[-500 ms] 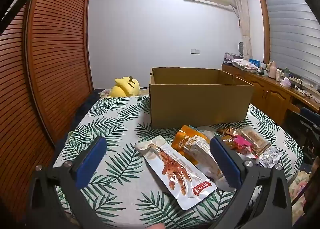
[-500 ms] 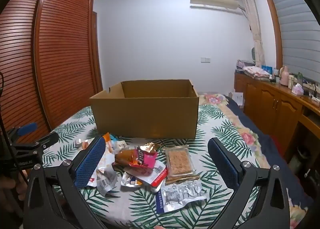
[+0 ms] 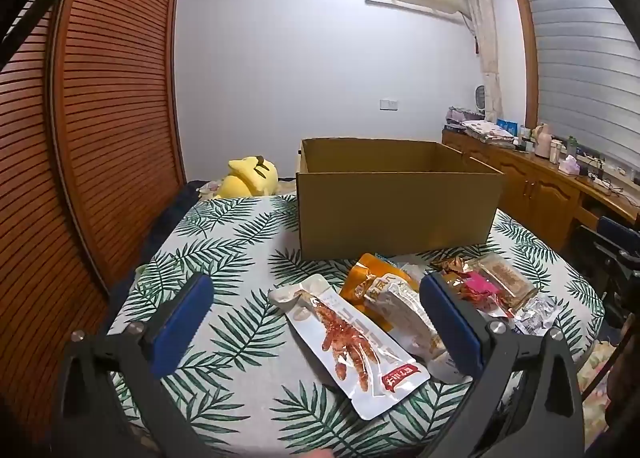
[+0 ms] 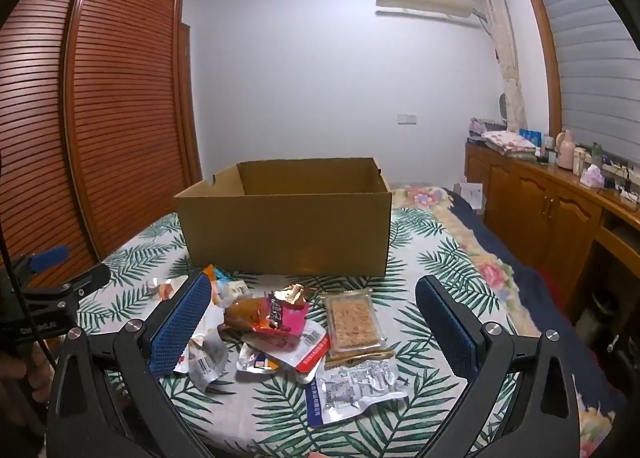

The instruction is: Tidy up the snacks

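We've got both grippers, left (image 3: 316, 322) and right (image 4: 312, 322), hovering fingers wide and empty over the snacks (image 4: 280, 322) piled on the tabletop (image 3: 240, 258) before the open box (image 4: 286, 218), handy for dropping in.

Both grippers (image 3: 316, 324) (image 4: 312, 322) wide apart (tilted down)

Both wrist views face cardboard box (image 3: 398, 210) near; share snack pile (image 4: 304, 322).
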The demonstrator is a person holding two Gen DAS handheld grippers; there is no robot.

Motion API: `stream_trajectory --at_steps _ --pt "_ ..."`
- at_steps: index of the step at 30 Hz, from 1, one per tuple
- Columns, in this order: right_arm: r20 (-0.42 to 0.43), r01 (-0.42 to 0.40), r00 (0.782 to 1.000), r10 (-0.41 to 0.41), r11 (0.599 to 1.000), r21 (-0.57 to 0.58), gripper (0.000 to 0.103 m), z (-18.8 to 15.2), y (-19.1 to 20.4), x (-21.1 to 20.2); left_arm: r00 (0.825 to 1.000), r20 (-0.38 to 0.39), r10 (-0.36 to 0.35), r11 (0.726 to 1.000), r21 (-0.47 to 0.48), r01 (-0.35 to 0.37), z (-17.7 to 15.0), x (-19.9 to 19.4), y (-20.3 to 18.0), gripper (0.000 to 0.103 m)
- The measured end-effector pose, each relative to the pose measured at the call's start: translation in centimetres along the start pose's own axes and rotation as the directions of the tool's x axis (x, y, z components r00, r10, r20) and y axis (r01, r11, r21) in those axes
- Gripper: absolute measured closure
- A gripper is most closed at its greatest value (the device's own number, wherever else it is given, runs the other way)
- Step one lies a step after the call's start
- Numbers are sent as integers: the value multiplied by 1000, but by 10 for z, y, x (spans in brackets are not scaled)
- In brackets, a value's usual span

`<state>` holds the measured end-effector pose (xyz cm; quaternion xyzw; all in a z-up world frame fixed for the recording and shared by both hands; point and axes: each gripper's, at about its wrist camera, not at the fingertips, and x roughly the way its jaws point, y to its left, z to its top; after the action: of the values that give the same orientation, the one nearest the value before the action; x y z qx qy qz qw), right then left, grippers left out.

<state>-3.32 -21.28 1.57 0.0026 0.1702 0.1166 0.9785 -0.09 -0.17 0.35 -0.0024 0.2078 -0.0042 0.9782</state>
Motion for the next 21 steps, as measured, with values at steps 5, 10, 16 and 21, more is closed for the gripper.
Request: stream_trajectory --at_steps 5,10,16,21 --pt "-1 1 1000 -1 1000 4 0 0 1 0 1000 6 1 1000 4 -1 0 -3 -1 0" --pt "-2 0 1000 0 1000 4 0 0 1 1 1000 9 0 1000 4 0 2 -4 -1 0" --pt "-3 2 1000 -2 1000 5 0 0 0 1 1000 12 0 1000 5 0 3 -5 -1 0" --pt "-2 2 1000 -2 1000 4 0 0 0 1 1000 14 -1 1000 6 1 3 -7 -2 0"
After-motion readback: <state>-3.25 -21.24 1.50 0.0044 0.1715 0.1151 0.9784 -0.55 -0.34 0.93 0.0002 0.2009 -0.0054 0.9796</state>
